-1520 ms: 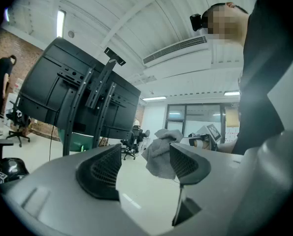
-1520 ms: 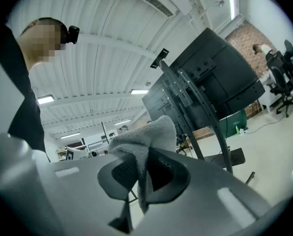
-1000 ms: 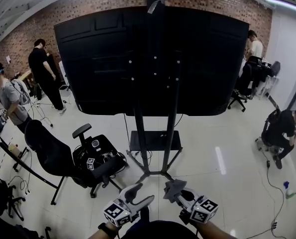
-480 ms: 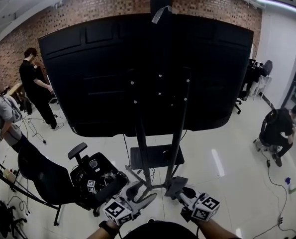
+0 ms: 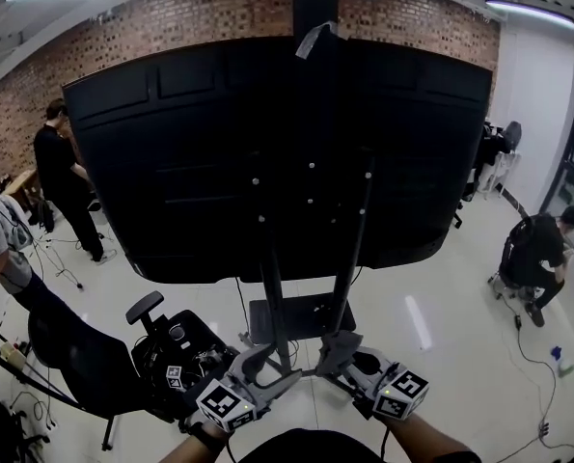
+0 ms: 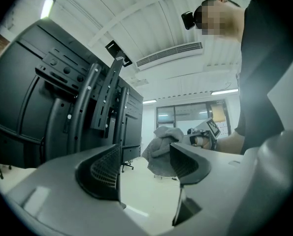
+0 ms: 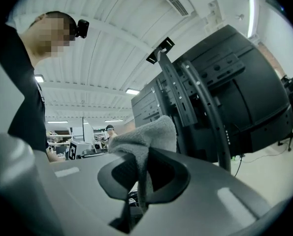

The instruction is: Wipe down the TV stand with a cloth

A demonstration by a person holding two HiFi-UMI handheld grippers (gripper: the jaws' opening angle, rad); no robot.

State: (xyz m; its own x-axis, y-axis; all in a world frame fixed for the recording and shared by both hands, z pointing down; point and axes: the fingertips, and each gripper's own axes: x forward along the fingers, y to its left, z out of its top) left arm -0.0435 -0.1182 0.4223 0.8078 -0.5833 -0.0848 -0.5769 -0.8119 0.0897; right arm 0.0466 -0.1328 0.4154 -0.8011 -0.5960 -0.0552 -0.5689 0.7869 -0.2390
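The TV stand has two dark uprights that carry a big black screen, seen from behind, and a low black shelf near its base. My right gripper is shut on a crumpled grey cloth and is held level just short of the uprights. My left gripper is beside it, open, with nothing between its jaws. In the left gripper view the cloth hangs beyond the jaws and the stand's uprights rise at the left.
A black office chair with gear on a seat stands at the lower left. People stand at the far left, and one crouches at the right. A cable and a spray bottle lie on the white floor at the right.
Both grippers have moved forward and up toward the stand, which now looms larger. The cloth has stayed in the right gripper and the left has stayed open.
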